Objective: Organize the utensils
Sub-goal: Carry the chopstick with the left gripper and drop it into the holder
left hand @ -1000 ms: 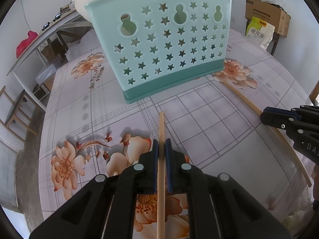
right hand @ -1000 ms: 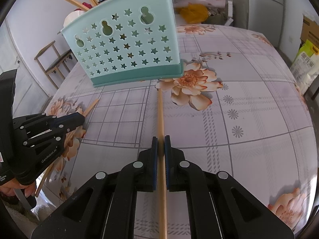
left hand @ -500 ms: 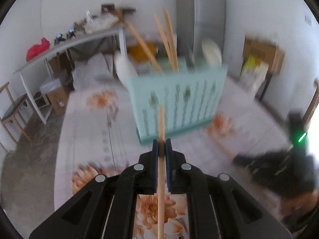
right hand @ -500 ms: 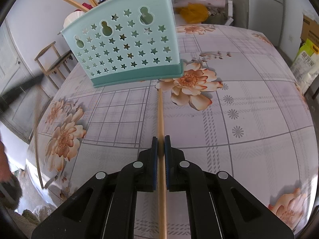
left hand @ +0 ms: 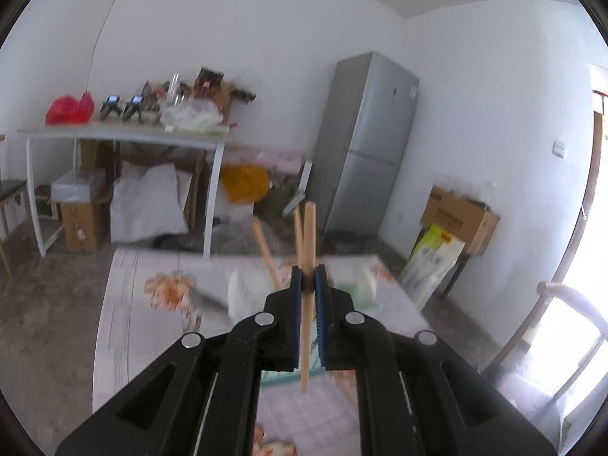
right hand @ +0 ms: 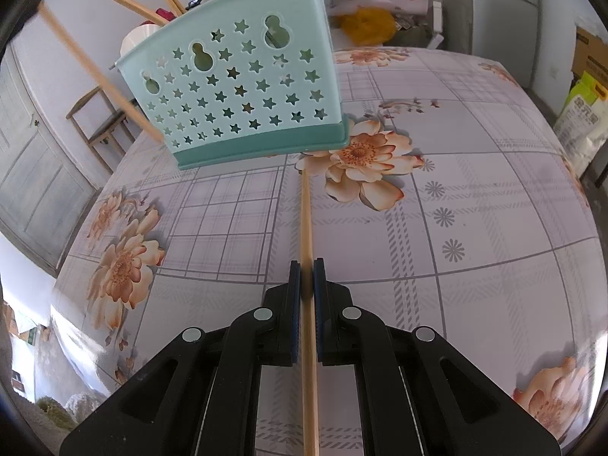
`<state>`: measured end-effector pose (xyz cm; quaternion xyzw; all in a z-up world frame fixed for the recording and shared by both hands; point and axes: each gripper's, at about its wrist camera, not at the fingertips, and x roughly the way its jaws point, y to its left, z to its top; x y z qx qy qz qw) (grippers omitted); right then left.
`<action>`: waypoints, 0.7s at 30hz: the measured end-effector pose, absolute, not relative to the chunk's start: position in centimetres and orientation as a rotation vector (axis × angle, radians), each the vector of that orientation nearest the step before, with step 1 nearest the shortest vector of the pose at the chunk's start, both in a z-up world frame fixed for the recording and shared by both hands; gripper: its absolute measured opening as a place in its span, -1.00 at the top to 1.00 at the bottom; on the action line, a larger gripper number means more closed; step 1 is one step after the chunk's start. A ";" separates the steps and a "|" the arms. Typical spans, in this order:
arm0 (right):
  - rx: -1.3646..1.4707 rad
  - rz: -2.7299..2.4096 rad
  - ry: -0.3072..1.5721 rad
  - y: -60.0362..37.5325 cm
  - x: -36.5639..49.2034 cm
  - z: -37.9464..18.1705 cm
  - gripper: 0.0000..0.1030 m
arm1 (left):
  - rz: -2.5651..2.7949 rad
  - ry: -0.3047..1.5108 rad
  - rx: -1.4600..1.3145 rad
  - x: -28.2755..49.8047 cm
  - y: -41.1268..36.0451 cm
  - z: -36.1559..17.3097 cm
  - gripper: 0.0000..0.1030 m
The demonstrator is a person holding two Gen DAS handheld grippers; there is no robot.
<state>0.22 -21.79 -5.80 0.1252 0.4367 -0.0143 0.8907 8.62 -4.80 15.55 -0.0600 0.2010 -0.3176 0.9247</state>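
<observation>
1. Left wrist view: my left gripper [left hand: 308, 271] is pinched on a wooden chopstick [left hand: 307, 266], which runs up between the blue pads and stands clear of the flowered table [left hand: 121, 323]. The holder [left hand: 357, 292] lies just beyond and below my fingertips, blurred, with other sticks already rising out of it just past the pads.

2. To do this step well, I judge I should bring the chopstick's lower end over an open compartment of the holder, tip it nearer upright, lower it between the sticks already there, and only then loosen my pinch.

3. Right wrist view: left of the holder [right hand: 243, 87], the raised chopstick [right hand: 95, 72] slants in the air, its lower end beside the holder's left wall.

4. In front of the holder, my right gripper [right hand: 306, 266] is clamped on a second chopstick [right hand: 306, 209], which lies flat on the table [right hand: 475, 209], its far tip touching or tucked under the holder's base; I cannot tell which.

5. I judge that hand should draw its chopstick back before lifting, so the tip does not nudge the holder.
</observation>
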 end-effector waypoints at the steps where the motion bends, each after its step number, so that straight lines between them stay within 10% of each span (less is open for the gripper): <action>1: 0.261 -0.029 0.906 -21.8 0.2 -5.8 0.91 | -0.658 0.397 -0.127 8.8 -5.1 16.2 0.88; 21: 0.285 -0.012 0.897 -22.3 0.1 -5.9 0.91 | -0.597 0.296 -0.086 13.2 -11.1 18.1 0.88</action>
